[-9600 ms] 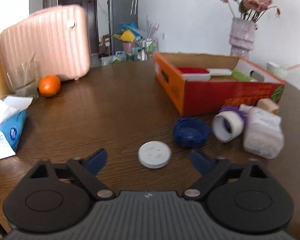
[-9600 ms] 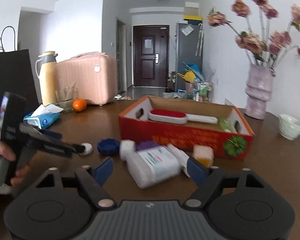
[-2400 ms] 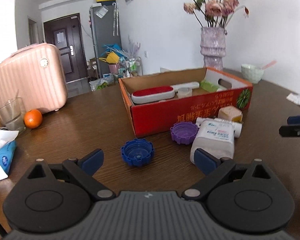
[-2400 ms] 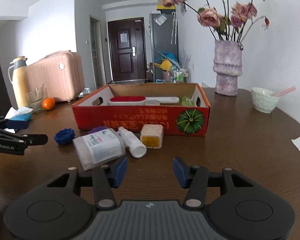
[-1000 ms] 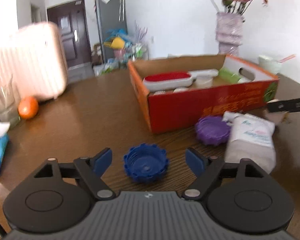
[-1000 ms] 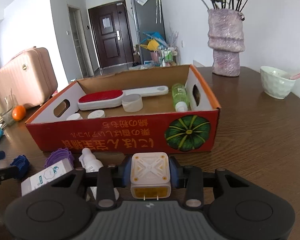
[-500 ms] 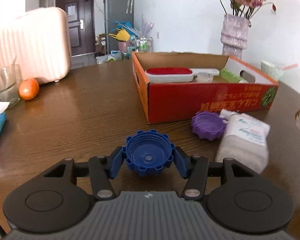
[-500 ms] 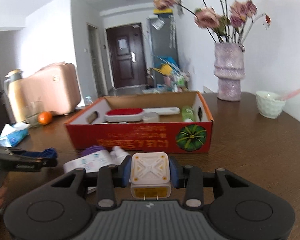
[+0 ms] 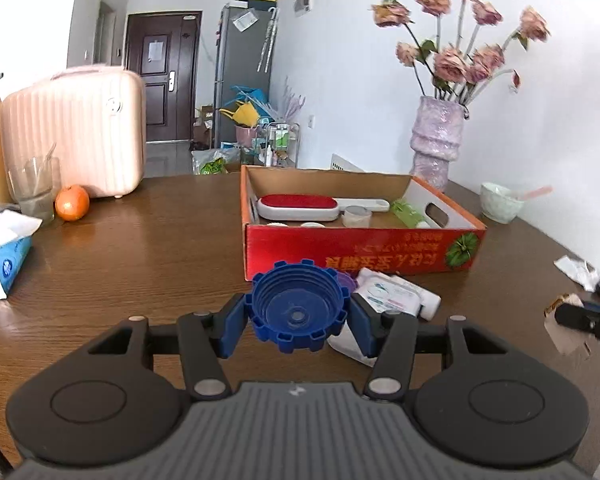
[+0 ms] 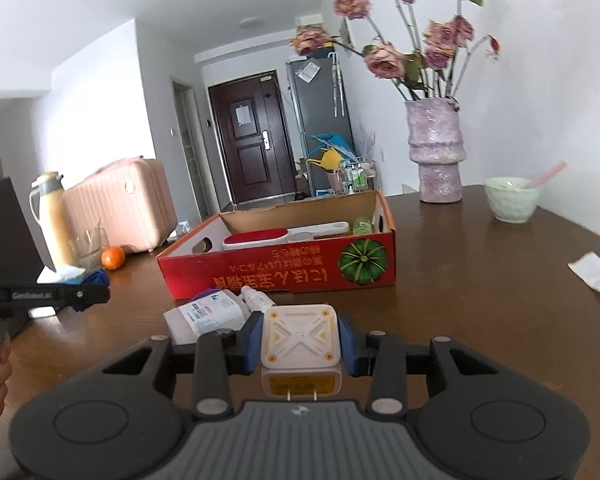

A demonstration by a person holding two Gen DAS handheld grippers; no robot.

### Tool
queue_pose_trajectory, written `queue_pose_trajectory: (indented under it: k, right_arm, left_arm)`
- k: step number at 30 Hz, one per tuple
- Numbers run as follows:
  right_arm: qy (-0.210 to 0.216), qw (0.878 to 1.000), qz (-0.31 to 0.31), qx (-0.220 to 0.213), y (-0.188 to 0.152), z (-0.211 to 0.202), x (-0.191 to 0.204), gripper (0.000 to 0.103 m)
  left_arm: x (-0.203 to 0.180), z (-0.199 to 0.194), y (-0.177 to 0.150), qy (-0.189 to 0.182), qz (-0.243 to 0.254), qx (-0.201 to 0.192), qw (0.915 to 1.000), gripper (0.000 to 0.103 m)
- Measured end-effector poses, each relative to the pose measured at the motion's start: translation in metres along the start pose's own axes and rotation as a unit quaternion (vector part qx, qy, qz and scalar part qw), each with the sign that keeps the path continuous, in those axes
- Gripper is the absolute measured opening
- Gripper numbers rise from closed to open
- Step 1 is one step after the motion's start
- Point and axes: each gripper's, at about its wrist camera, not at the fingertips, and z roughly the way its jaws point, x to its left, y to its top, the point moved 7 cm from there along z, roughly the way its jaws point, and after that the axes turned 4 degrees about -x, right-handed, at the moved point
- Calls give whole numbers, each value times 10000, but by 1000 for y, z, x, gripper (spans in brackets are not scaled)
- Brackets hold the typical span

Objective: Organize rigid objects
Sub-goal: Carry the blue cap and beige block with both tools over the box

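Observation:
My left gripper [image 9: 298, 320] is shut on a blue toothed cap [image 9: 298, 306], held above the table in front of the red cardboard box [image 9: 360, 252]. My right gripper [image 10: 299, 344] is shut on a white square charger [image 10: 299, 340], lifted clear of the table before the same box [image 10: 284, 272]. Inside the box lie a red-and-white brush [image 9: 300, 206], a small cup [image 9: 356, 216] and a green bottle [image 9: 410, 214]. On the table by the box front lie a white pouch [image 9: 384, 292], a purple cap [image 9: 346, 280], partly hidden, and a small white bottle [image 10: 258, 298].
A vase of flowers [image 9: 438, 148] and a pale bowl [image 9: 500, 202] stand at the back right. An orange [image 9: 72, 203], a glass [image 9: 36, 190], a pink suitcase [image 9: 80, 136] and a tissue pack [image 9: 4, 256] sit at the left. Crumpled paper [image 10: 598, 270] lies at the right.
The left gripper closed on the blue cap and lifted it off the table, drawing back from the box. The right gripper, still holding the charger, pulled back and rose.

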Motion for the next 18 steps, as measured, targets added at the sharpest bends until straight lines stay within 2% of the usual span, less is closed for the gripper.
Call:
queue_pose_trajectory:
  k: [3,5,9,18]
  right_arm:
    - [-138,9999,-78,40,3,-4,-6,38]
    - [-297,9994,-157,31,8,-11,-9,38]
    - [-235,9994,-48,-261,13,-39,-4,38]
    - [-270,9975,-398,-511,23,-88,29,38]
  left_arm:
    - [-10,-10,-2,17,-12,-11,10000,55]
    - [-18,-29,-1,-16,178,-253,9995,55]
    - [-33,-60,2,-45,322,-525,9981,55]
    - [-55,-114,-1,-252,327,-966,9945,55]
